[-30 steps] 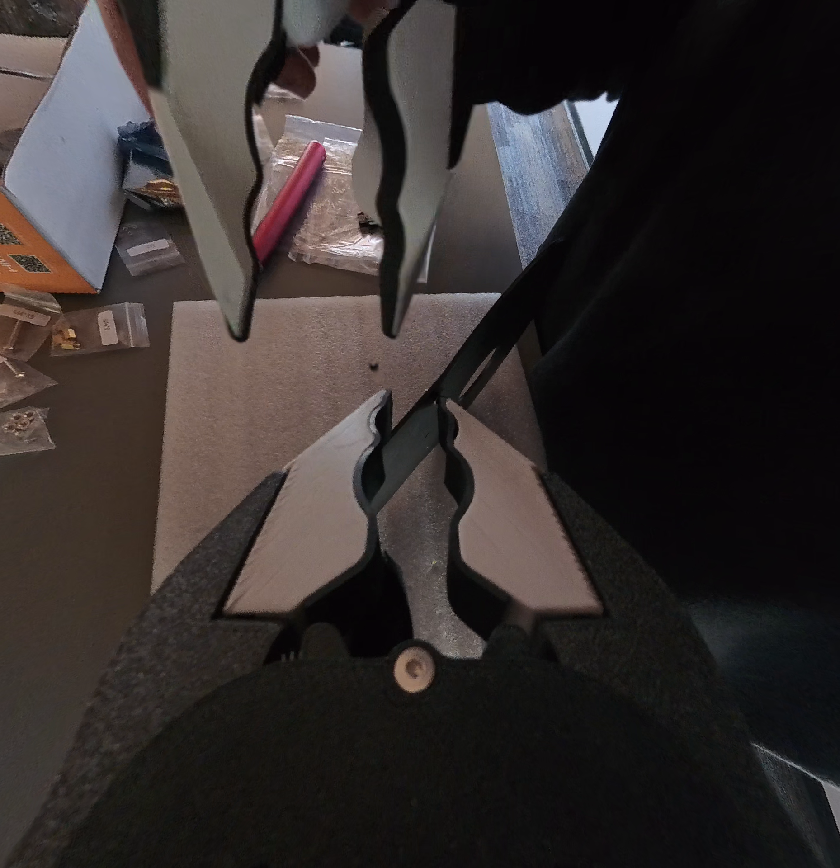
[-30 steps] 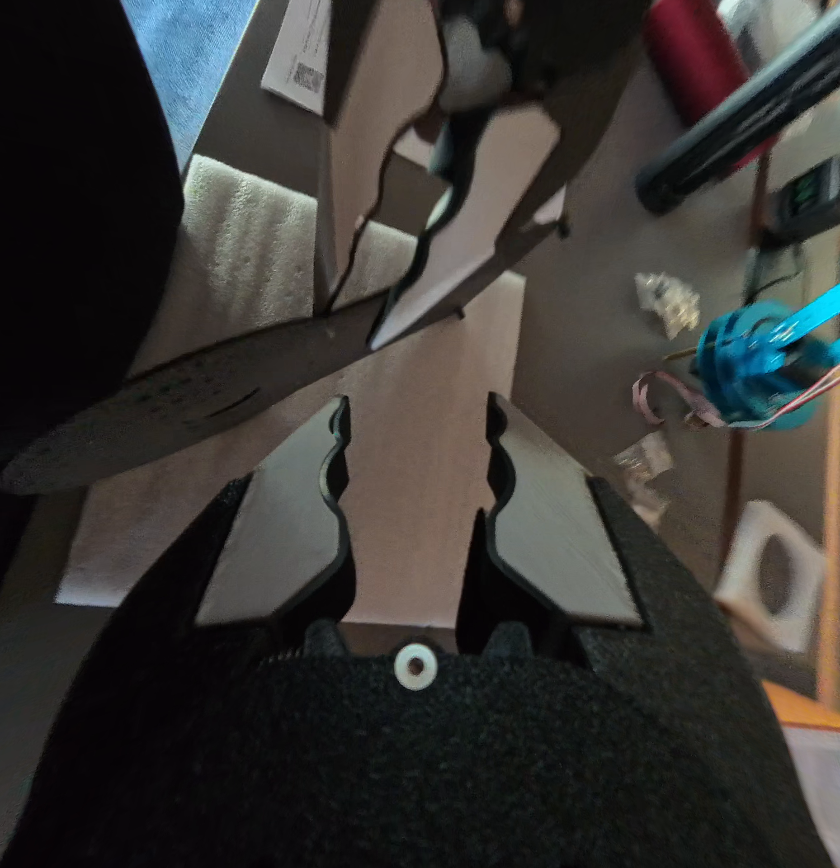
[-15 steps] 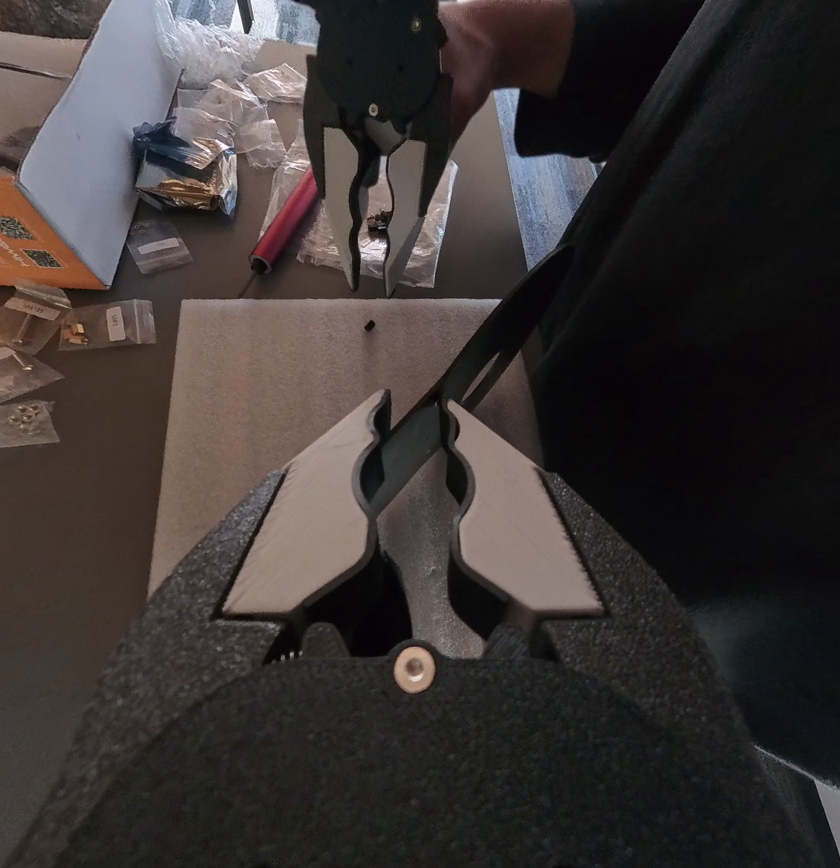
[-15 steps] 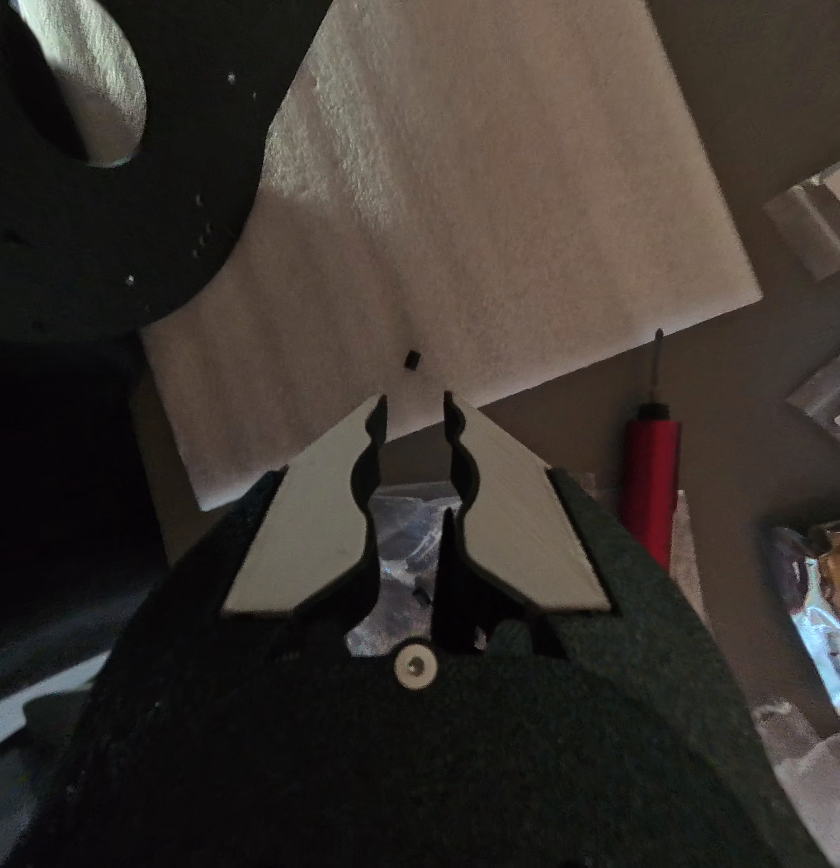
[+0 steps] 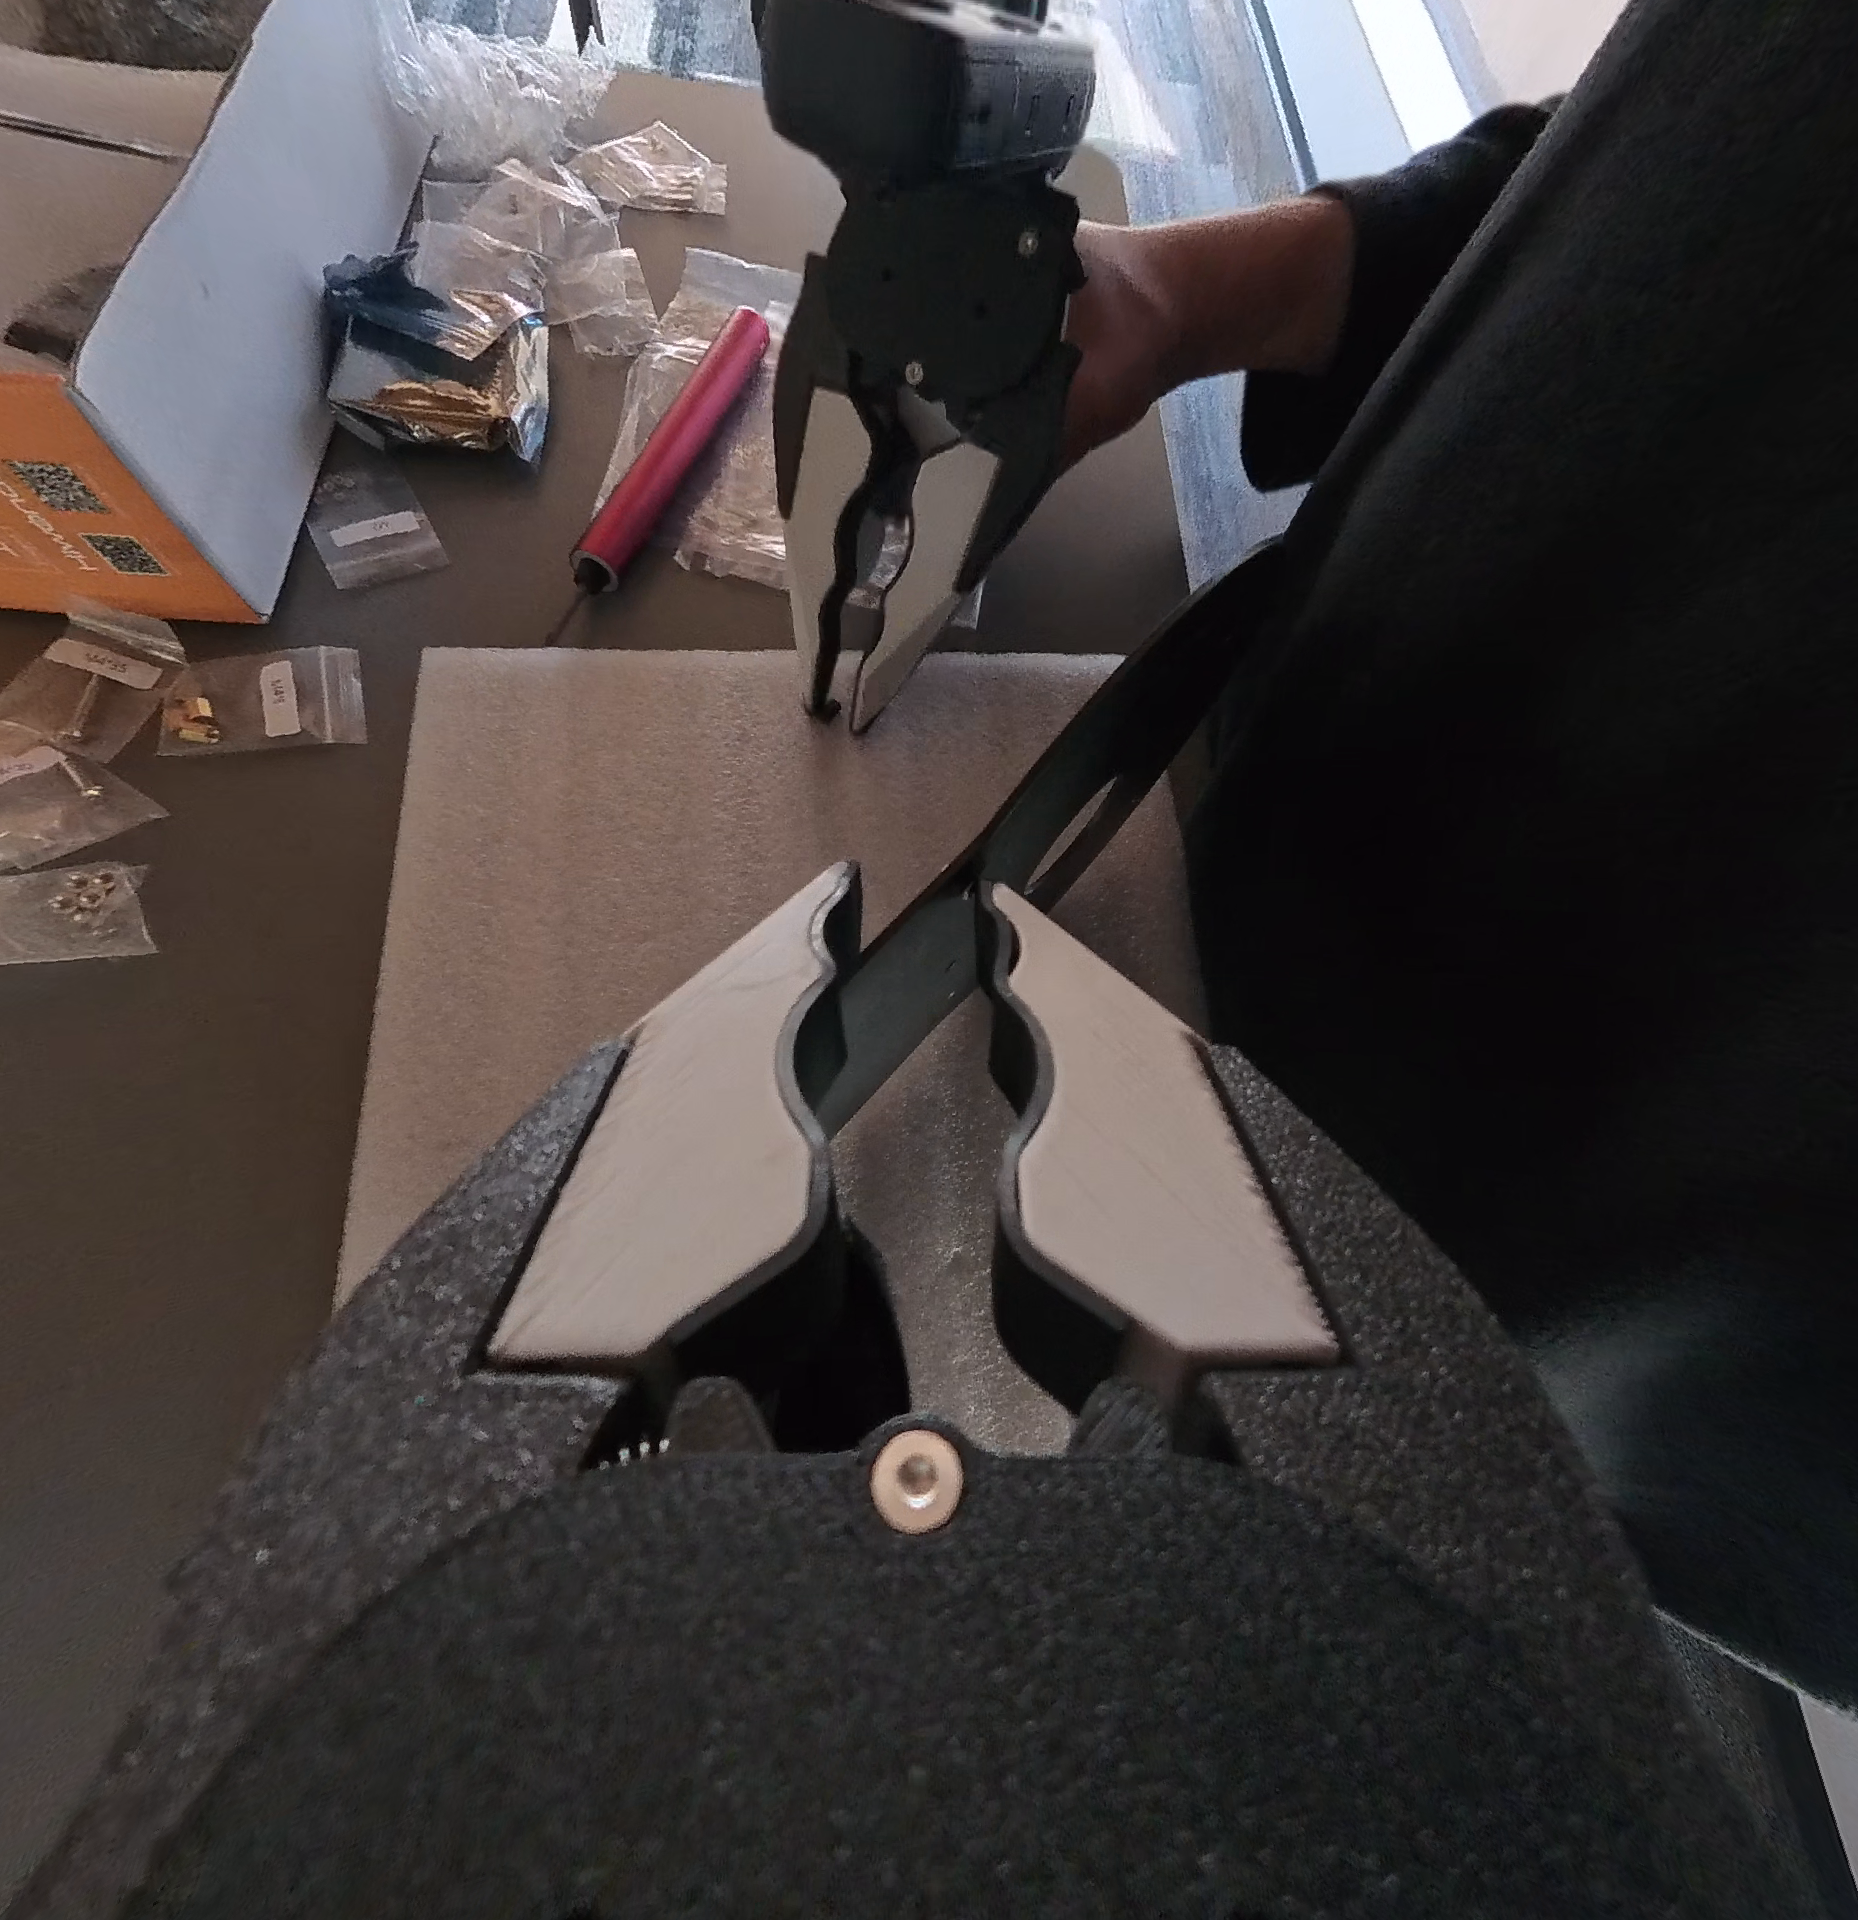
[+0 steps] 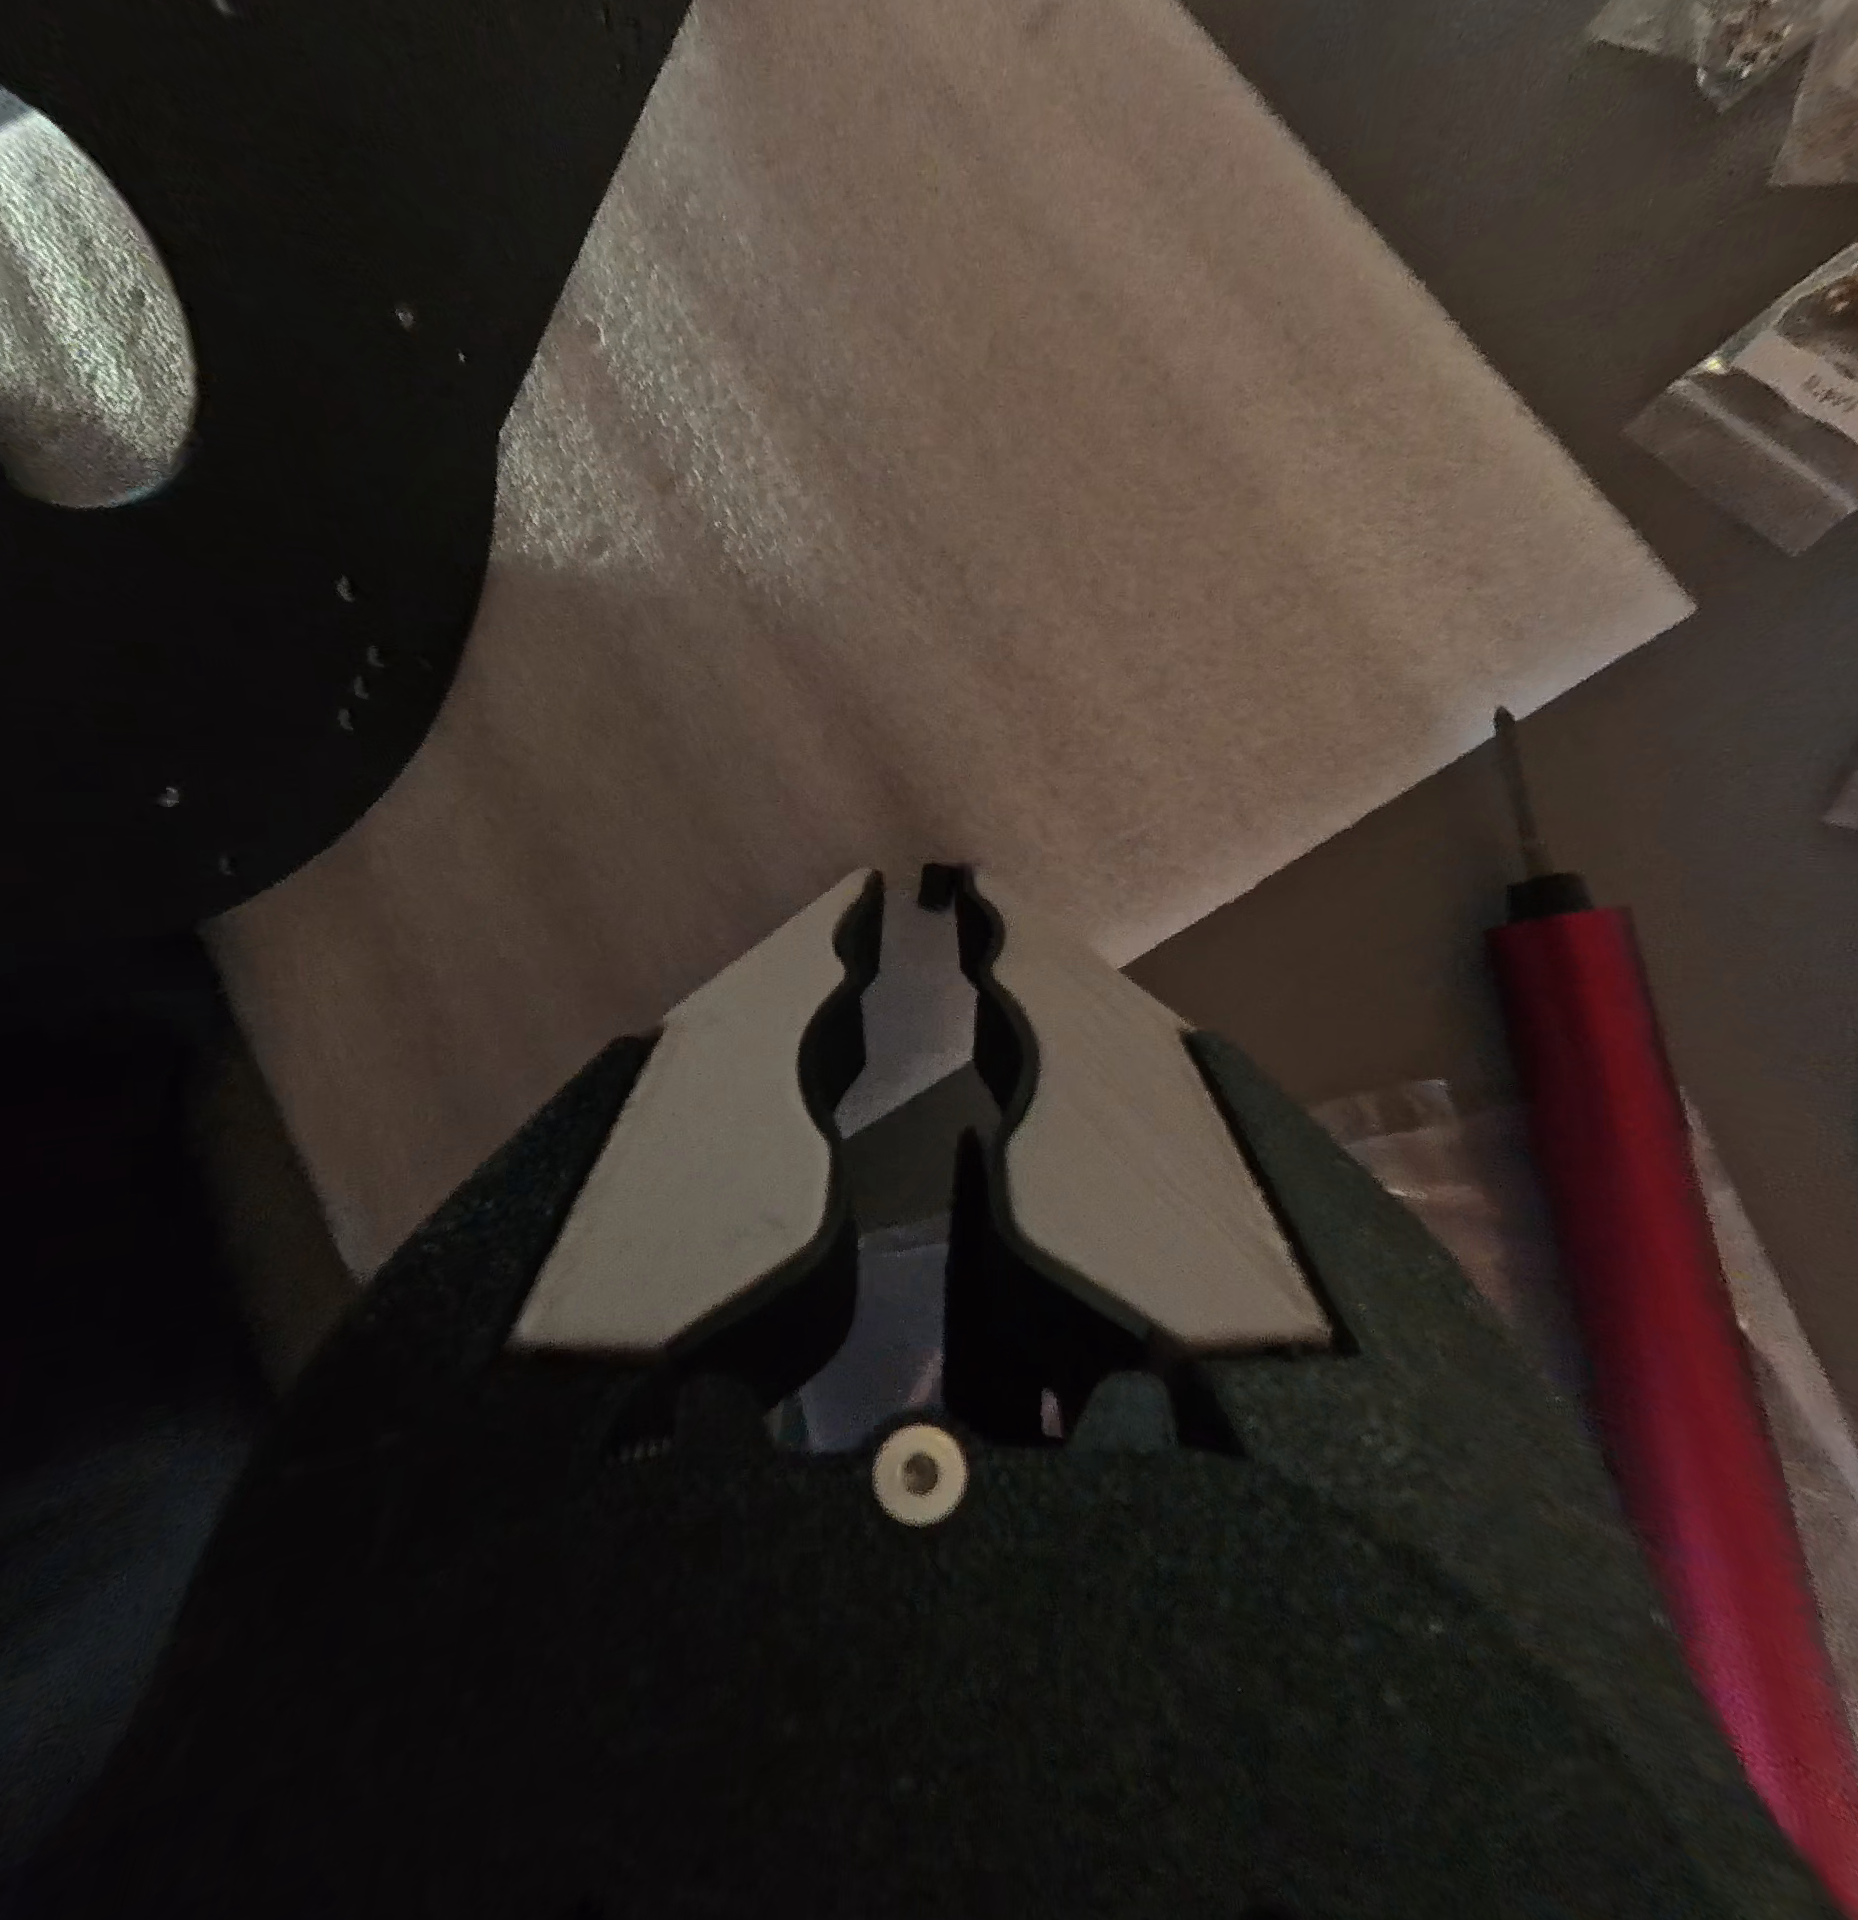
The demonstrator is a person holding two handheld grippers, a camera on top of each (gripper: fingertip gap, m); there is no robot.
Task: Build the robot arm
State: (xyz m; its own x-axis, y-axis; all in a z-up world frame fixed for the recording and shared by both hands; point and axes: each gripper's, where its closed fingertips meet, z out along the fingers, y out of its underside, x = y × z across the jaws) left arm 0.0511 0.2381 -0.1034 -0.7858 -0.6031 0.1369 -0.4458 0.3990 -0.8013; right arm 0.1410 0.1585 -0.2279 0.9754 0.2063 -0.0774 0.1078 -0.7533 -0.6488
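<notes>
The left gripper (image 5: 920, 883) is clamped on a flat black plate (image 5: 1070, 790) that slants up to the right above a white foam sheet (image 5: 613, 831). At the sheet's far edge, the right gripper (image 6: 920, 883) points down with its tips on the foam, jaws narrowly parted around a tiny black part (image 6: 935, 885) that lies against its right finger; whether they pinch it cannot be told. A red-handled screwdriver (image 6: 1673, 1299) lies just beyond the sheet on the grey table (image 5: 177, 1091), near clear bags of hardware (image 5: 270, 696).
</notes>
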